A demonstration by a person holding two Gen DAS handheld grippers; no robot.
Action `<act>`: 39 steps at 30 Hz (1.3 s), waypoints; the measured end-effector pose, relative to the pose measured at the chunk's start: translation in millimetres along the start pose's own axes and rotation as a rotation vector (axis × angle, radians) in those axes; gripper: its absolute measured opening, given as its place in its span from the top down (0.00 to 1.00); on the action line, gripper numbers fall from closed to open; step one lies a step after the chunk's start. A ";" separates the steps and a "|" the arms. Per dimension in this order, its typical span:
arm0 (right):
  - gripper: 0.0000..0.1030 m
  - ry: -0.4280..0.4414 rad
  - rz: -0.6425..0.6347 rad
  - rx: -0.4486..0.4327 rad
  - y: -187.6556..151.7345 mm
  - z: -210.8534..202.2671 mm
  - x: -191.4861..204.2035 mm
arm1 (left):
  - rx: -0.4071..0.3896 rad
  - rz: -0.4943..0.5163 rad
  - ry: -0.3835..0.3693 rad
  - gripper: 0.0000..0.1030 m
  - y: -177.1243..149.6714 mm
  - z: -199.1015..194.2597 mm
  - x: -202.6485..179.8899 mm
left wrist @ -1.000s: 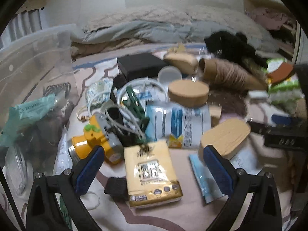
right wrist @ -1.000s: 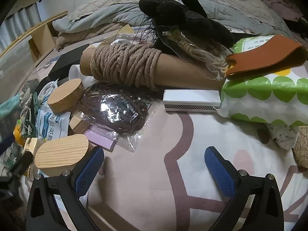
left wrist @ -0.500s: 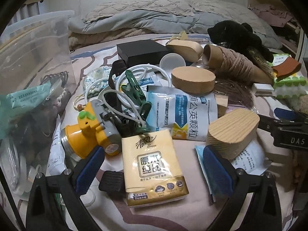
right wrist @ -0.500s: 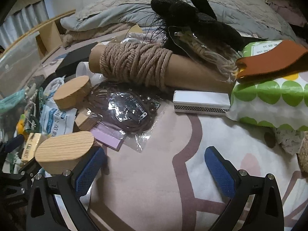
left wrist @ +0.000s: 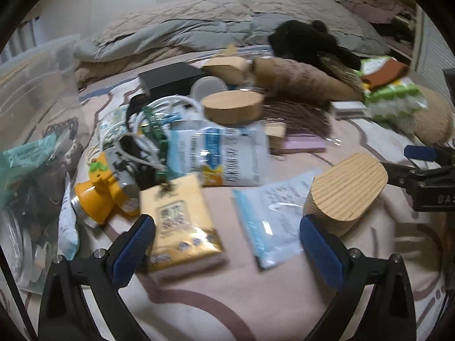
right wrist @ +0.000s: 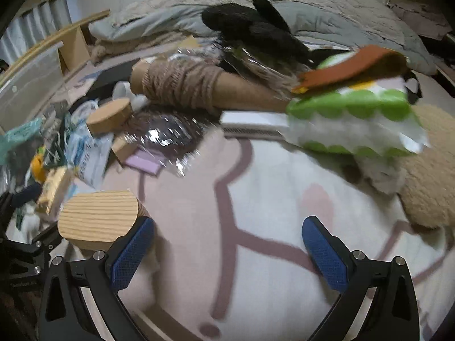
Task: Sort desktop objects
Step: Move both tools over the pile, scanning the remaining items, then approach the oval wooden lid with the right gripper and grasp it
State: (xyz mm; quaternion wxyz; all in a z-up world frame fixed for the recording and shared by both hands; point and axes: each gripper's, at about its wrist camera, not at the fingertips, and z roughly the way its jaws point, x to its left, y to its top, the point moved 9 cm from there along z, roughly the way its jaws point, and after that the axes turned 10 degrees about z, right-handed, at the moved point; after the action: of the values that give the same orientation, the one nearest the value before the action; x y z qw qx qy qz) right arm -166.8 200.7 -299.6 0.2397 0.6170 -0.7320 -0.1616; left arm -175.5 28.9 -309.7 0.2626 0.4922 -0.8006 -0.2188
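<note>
Clutter covers a pink patterned bedspread [left wrist: 227,298]. My left gripper [left wrist: 227,251] is open; a yellow tissue pack [left wrist: 179,224] and a blue-white plastic packet [left wrist: 270,213] lie between its fingers. A wooden oval block [left wrist: 347,190] stands just beyond its right finger. A yellow headlamp [left wrist: 99,196] lies to the left. My right gripper [right wrist: 229,251] is open over bare bedspread [right wrist: 256,213], with the same wooden oval block [right wrist: 99,218] touching or just behind its left finger. The right gripper's body shows at the right edge of the left wrist view.
A clear plastic bin [left wrist: 31,119] holding bagged items stands at the left. Farther back lie a round wooden lid [left wrist: 233,108], a rope-wrapped cardboard tube [right wrist: 193,85], a black box [left wrist: 170,79], a green-dotted tissue bag [right wrist: 355,122], a white flat box [right wrist: 253,125] and black fluffy fabric [right wrist: 250,28].
Both views have shifted and blurred. The left gripper has moved right, so the tissue pack now sits nearer its left finger. The right gripper has drawn closer to the wooden block.
</note>
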 end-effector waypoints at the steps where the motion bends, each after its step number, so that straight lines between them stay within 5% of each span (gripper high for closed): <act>1: 0.00 -0.020 -0.010 0.002 -3.6 -3.2 -3.9 | 0.000 0.013 -0.009 0.00 -1.0 -2.3 -6.2; 9: 0.00 -0.086 -0.025 0.021 -35.1 -25.3 -31.7 | -0.021 0.100 -0.047 0.00 -5.9 -15.5 -41.1; 14: 0.00 -0.117 -0.001 0.032 -53.3 -37.9 -49.8 | -0.001 0.046 -0.172 0.00 -14.0 -21.5 -57.9; 22: 0.00 -0.133 -0.010 0.017 -55.3 -44.8 -49.1 | 0.028 0.038 -0.195 0.00 -23.0 -20.0 -66.5; 26: 0.00 -0.032 -0.007 0.053 -63.9 -48.6 -38.2 | 0.028 0.043 -0.238 0.00 -26.0 -25.1 -76.2; 32: 0.00 -0.122 0.039 0.003 -54.9 -58.8 -50.5 | 0.043 0.040 -0.237 0.00 -30.9 -27.7 -76.2; 39: 0.00 0.049 0.134 -0.114 -28.0 -70.7 -41.2 | 0.040 -0.037 -0.211 0.00 -28.8 -29.2 -53.0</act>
State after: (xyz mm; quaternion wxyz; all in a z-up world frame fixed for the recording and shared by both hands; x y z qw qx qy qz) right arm -99.6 240.1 -261.8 0.3026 0.5556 -0.7553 -0.1713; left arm -117.6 62.1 -315.7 0.1631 0.4864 -0.8186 -0.2583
